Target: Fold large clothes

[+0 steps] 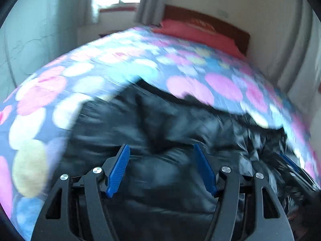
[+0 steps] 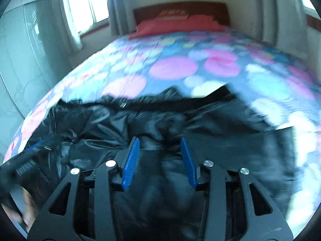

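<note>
A shiny black puffer jacket (image 1: 170, 120) lies crumpled across the near part of a bed. In the right wrist view the jacket (image 2: 112, 124) has a dark furry edge along its far side. My left gripper (image 1: 160, 146) hovers over the jacket with its blue pads wide apart and nothing pressed between them. My right gripper (image 2: 159, 139) also stands open over the black fabric, its pads clear of it. Each gripper shows at the edge of the other's view: the right gripper (image 1: 291, 164) and the left gripper (image 2: 30, 154), held by a hand (image 2: 26, 210).
The bedspread (image 2: 172, 66) is dark blue with large pink, white and blue dots. A red pillow (image 2: 176, 26) lies below a wooden headboard (image 2: 180, 8). A pale wardrobe (image 2: 24, 60) stands left of the bed, near a curtained window (image 2: 84, 2).
</note>
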Demonstrator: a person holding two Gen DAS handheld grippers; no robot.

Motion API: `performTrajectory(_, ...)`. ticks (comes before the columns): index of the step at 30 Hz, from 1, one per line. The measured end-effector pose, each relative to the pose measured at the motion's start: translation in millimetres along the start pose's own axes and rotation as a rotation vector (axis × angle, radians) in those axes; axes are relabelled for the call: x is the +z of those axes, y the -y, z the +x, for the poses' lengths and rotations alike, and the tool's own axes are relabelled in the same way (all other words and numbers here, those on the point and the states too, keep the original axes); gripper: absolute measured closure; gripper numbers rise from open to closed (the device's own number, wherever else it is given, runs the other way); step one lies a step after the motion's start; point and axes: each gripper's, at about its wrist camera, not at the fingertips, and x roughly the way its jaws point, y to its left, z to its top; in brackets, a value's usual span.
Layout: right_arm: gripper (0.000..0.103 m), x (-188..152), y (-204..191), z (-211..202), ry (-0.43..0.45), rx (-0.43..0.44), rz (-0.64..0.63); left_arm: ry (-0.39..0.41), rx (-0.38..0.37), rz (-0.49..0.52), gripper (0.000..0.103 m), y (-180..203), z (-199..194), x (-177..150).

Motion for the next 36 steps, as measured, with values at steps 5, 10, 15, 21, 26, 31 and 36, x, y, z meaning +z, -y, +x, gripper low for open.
performTrajectory(5, 0.054, -13, 39, 5, -0.04, -0.139, 0.023, -0.064, 0.016, -0.036, 0.037, -28, 24, -7)
performTrajectory(10, 0.053, -32, 48, 30, -0.047, -0.123, 0.015, -0.069, 0.063, 0.036, 0.036, -13, 44, -16)
performTrajectory(15, 0.054, -28, 51, 20, -0.042, -0.101, 0.048, -0.066, 0.058, 0.027, 0.036, -18, 32, -11)
performTrajectory(21, 0.033, -35, 64, -41, 0.043, -0.071, 0.146, 0.032, 0.012, -0.21, 0.035, -64, -33, -19)
performTrajectory(26, 0.024, -63, 90, -65, 0.021, -0.103, 0.24, 0.065, 0.079, -0.427, 0.022, -110, -63, -52)
performTrajectory(31, 0.017, -89, 107, -54, -0.043, -0.048, 0.369, -0.048, -0.062, -0.563, 0.021, -124, -36, -79)
performTrajectory(36, 0.029, -100, 118, -44, -0.068, 0.066, 0.496, -0.034, -0.12, -0.516, 0.043, -112, -26, -72)
